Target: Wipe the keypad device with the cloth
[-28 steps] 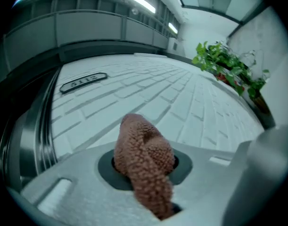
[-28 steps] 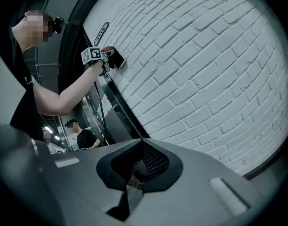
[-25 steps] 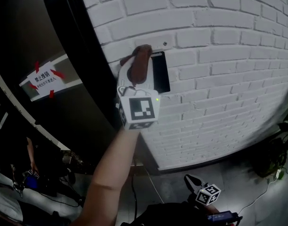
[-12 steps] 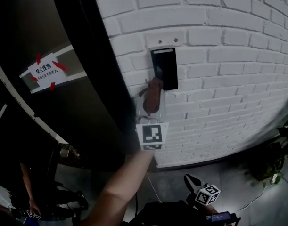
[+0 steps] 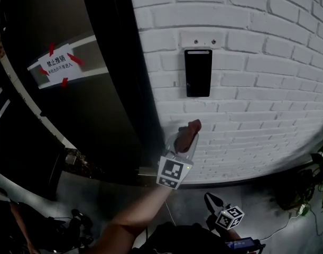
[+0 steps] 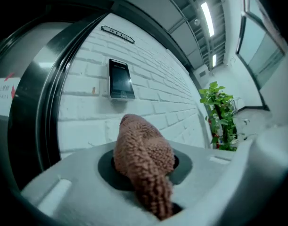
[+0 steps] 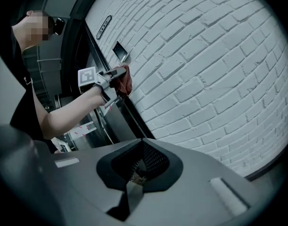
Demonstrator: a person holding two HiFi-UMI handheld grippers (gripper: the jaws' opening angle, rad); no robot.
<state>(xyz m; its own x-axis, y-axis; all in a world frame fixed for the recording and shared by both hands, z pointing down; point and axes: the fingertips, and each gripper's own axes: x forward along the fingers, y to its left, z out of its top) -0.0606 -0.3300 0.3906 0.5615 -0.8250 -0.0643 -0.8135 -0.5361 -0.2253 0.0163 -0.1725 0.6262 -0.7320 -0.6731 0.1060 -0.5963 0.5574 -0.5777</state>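
The black keypad device [image 5: 198, 73] hangs on the white brick wall [image 5: 256, 89]; it also shows in the left gripper view [image 6: 120, 79]. My left gripper [image 5: 187, 137] is below it and apart from it, shut on a brown fuzzy cloth [image 5: 192, 129] that bulges out between the jaws [image 6: 143, 157]. From the right gripper view the cloth [image 7: 125, 79] appears held out near the wall at arm's length. My right gripper [image 5: 215, 202] hangs low near the floor, jaws together with nothing in them.
A dark curved door frame [image 5: 119, 89] runs left of the keypad, with a taped white sign [image 5: 60, 64] on the glass. A potted plant [image 5: 321, 176] stands at the right, and it shows in the left gripper view too [image 6: 220, 117].
My left gripper has dropped with the cloth from over the keypad to well below it. The keypad's face is now uncovered. The right gripper stayed low.
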